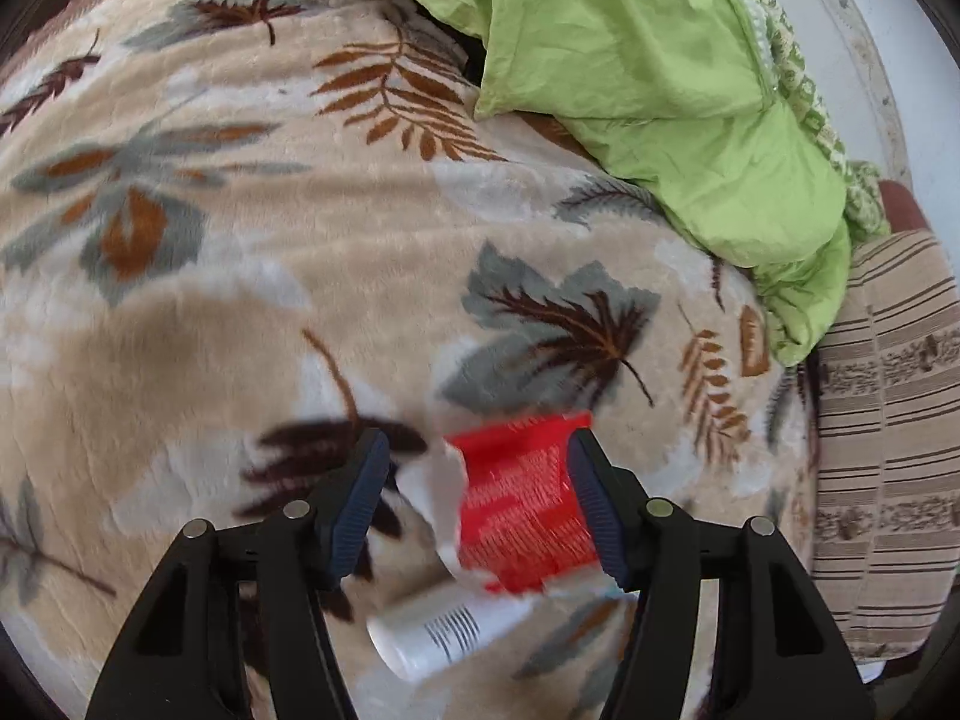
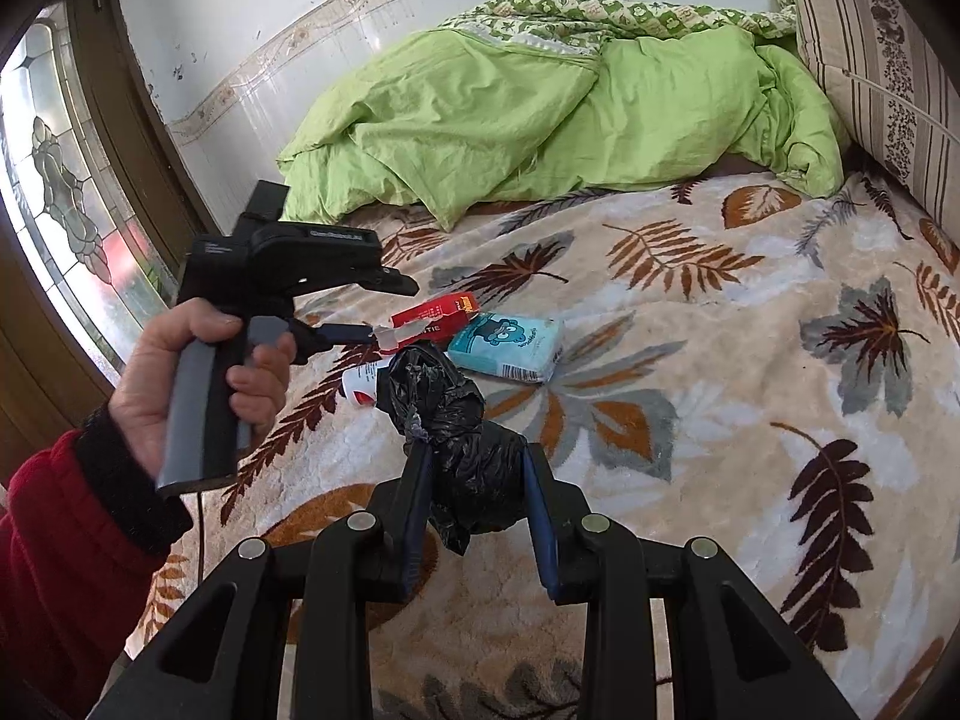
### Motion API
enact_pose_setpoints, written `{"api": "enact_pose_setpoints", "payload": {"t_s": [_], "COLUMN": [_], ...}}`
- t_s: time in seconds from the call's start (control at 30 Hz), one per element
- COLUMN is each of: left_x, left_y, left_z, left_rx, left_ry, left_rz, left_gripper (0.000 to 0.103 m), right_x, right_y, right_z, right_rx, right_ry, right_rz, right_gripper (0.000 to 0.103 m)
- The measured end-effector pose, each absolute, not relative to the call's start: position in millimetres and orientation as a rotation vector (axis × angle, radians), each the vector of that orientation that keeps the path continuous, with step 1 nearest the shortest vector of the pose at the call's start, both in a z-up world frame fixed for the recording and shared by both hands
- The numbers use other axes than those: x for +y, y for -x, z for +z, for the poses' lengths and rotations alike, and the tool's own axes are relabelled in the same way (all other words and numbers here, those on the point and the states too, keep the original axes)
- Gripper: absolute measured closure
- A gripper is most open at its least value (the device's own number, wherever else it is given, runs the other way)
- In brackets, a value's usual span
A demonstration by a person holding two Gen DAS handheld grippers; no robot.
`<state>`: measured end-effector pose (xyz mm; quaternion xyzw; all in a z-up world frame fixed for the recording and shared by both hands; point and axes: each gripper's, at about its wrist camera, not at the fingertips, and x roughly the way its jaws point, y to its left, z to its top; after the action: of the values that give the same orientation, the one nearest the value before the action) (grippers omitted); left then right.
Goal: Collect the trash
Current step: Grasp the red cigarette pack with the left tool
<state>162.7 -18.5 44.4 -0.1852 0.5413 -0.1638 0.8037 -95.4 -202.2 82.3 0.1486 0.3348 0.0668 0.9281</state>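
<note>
A red carton (image 1: pixel 522 510) with a torn white flap lies on the leaf-patterned blanket (image 1: pixel 240 276), blurred between the fingers of my left gripper (image 1: pixel 477 450). The gripper stands open; the left pad is clear of the carton. A white bottle (image 1: pixel 444 630) lies just below the carton. In the right wrist view my right gripper (image 2: pixel 477 468) is shut on a crumpled black trash bag (image 2: pixel 462 438). Beyond it, the left gripper (image 2: pixel 390 309) reaches over the red carton (image 2: pixel 438 309). The white bottle (image 2: pixel 360 384) and a blue tissue pack (image 2: pixel 510 348) lie beside the carton.
A bunched green duvet (image 2: pixel 540 114) fills the back of the bed against a tiled wall (image 2: pixel 270 12). A striped pillow (image 2: pixel 882 60) stands at the right. A stained-glass door (image 2: pixel 60 180) is at the left. A hand (image 2: pixel 198 378) in a red sleeve holds the left gripper.
</note>
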Motion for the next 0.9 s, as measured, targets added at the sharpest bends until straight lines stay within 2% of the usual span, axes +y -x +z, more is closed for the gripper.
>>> {"api": "enact_pose_setpoints", "payload": {"t_s": [0.1,0.17,0.2,0.33,0.47,0.5,0.53,0.57,0.7,0.87,0.9], "left_x": [-28.1,-38.6,-43.4,-59.8,-79.3,-82.3,-83.7,-84.0,-93.5,-102.0,-102.3], "left_y": [-172.4,-171.7,-170.1,-151.8,-131.3,-130.3,-131.6,-135.6,-146.7,-139.6,-135.3], "left_z": [36.6,35.6,35.5,39.6,50.0,51.7,51.9,51.4,39.4,32.5,35.6], "left_rx": [1.176,1.179,1.182,1.190,1.163,1.155,1.156,1.157,1.197,1.195,1.181], "left_ry": [0.367,0.306,0.277,0.181,0.036,0.016,0.014,0.030,0.069,0.101,0.118], "left_rz": [-0.426,-0.483,-0.498,-0.615,-0.692,-0.683,-0.674,-0.651,-0.652,-0.649,-0.652], "left_gripper": [0.042,0.055,0.068,0.075,0.075,0.069,0.057,0.051,0.050,0.078,0.087], "right_x": [-202.8,-204.5,-205.6,-209.0,-213.8,-215.6,-216.9,-218.3,-221.9,-226.7,-227.6], "right_y": [95.0,94.1,94.0,93.8,93.9,93.6,93.3,93.5,95.9,96.3,96.3], "right_z": [81.6,80.8,80.7,80.5,80.0,79.9,80.0,80.1,81.4,81.3,81.2], "right_rx": [0.688,0.692,0.692,0.690,0.691,0.690,0.689,0.689,0.681,0.679,0.678], "right_ry": [-0.312,-0.321,-0.327,-0.341,-0.366,-0.376,-0.383,-0.390,-0.399,-0.414,-0.416], "right_rz": [0.141,0.142,0.143,0.144,0.140,0.135,0.131,0.127,0.112,0.101,0.096], "right_gripper": [0.072,0.072,0.072,0.072,0.072,0.072,0.072,0.072,0.072,0.072,0.072]}}
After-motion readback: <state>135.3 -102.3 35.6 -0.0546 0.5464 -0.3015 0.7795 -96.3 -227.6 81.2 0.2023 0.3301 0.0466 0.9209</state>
